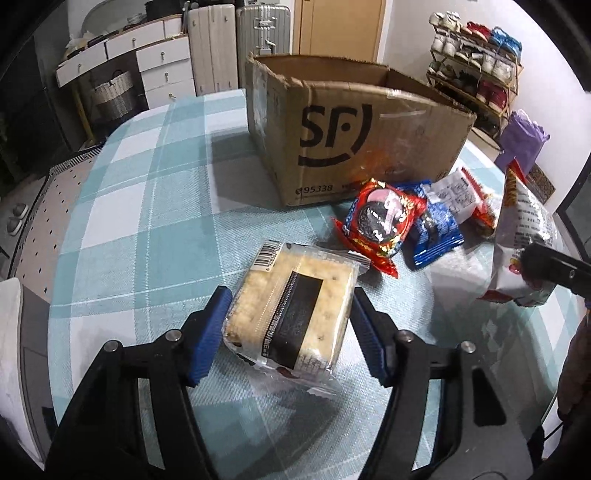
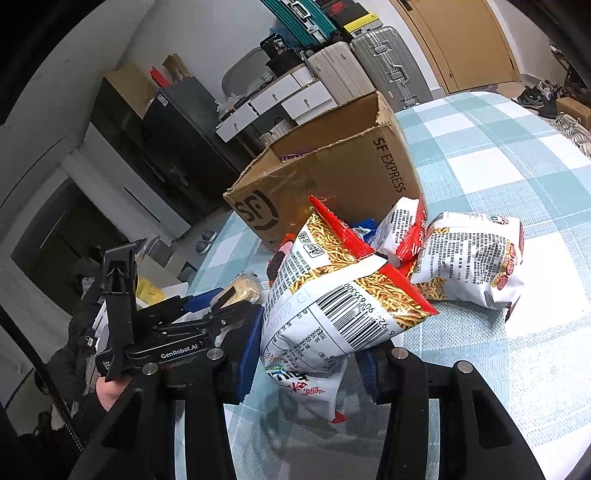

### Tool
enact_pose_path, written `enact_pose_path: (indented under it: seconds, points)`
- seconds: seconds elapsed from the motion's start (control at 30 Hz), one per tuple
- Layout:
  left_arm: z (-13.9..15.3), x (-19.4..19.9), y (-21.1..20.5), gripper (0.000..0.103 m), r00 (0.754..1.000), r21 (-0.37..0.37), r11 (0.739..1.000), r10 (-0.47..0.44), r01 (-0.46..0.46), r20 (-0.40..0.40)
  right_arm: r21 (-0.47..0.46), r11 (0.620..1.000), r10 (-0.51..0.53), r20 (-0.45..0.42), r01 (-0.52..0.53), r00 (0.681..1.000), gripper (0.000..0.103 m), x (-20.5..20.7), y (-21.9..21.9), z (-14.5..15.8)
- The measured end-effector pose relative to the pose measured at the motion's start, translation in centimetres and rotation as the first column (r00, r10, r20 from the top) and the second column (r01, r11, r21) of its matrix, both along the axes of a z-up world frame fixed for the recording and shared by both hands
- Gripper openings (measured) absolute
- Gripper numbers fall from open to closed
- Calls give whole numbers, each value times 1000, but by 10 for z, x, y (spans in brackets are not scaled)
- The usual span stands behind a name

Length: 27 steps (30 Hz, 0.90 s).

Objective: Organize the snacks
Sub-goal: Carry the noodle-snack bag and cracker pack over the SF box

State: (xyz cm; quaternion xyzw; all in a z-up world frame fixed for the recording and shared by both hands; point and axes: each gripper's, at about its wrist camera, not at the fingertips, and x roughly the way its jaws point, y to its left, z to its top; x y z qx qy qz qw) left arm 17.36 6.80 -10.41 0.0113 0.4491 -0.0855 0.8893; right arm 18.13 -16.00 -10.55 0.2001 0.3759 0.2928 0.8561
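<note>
A clear-wrapped cracker pack (image 1: 291, 312) sits between the blue pads of my left gripper (image 1: 290, 325), tilted just above the checked tablecloth; the jaws are closed on its sides. My right gripper (image 2: 308, 354) is shut on a white and red noodle-snack bag (image 2: 332, 295) and holds it off the table; the bag also shows in the left wrist view (image 1: 524, 236). An open cardboard SF box (image 1: 354, 136) stands at the back of the table. A red cookie packet (image 1: 380, 221) and a blue one (image 1: 436, 229) lie in front of it.
Two more noodle-snack bags (image 2: 476, 254) lie to the right of the box (image 2: 332, 173). A purple bag (image 1: 521, 140) sits at the table's right edge. Suitcases (image 1: 262, 26), drawers and a shoe rack (image 1: 476, 62) stand beyond the table.
</note>
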Motion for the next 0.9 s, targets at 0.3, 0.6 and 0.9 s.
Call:
enact_pose_path:
  seconds: [0.3, 0.6, 0.9]
  points:
    - [36, -26, -3, 62, 997, -26, 1000, 9, -7, 83, -5, 1000, 12, 29, -12, 1000, 46, -5, 1, 11]
    - [76, -29, -15, 63, 990, -46, 999, -5, 12, 144, -14, 1000, 27, 76, -26, 997, 46, 2, 2, 31]
    - [118, -17, -30, 63, 980, -65, 998, -9, 22, 200, 9, 1000, 24, 113, -25, 993, 46, 18, -1, 59]
